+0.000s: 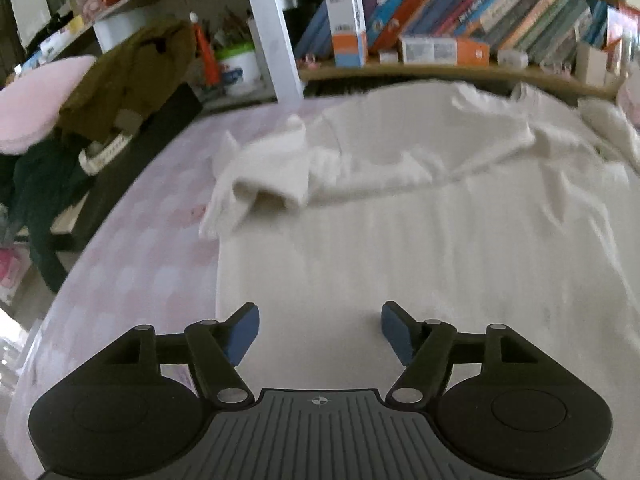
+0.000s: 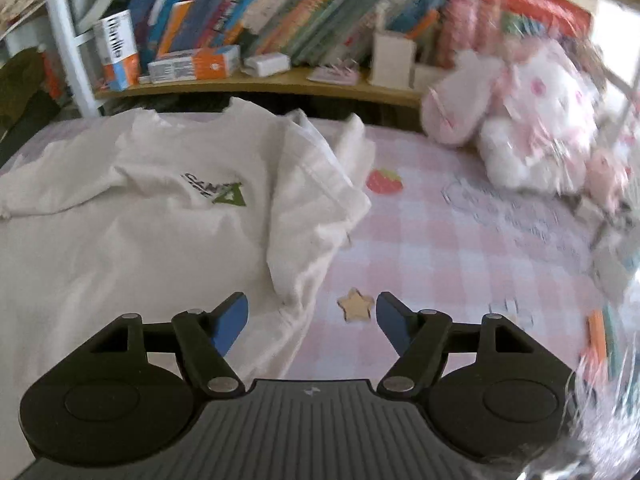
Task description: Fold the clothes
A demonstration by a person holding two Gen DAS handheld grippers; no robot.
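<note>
A white T-shirt (image 1: 420,216) lies spread on a pink checked bed sheet (image 1: 132,264). Its left sleeve (image 1: 264,176) is bunched up at the shirt's left side. My left gripper (image 1: 318,330) is open and empty above the shirt's lower left part. In the right wrist view the shirt (image 2: 132,240) shows a green and black chest logo (image 2: 218,192), and its right sleeve (image 2: 320,200) lies folded onto the sheet (image 2: 460,248). My right gripper (image 2: 312,322) is open and empty over the shirt's right edge, one finger above the cloth and one above the sheet.
A wooden shelf of books and boxes (image 2: 256,24) runs behind the bed. A pink plush toy (image 2: 520,128) sits at the back right. A white post (image 1: 272,28), an olive jacket (image 1: 132,76) and dark clothes stand left of the bed.
</note>
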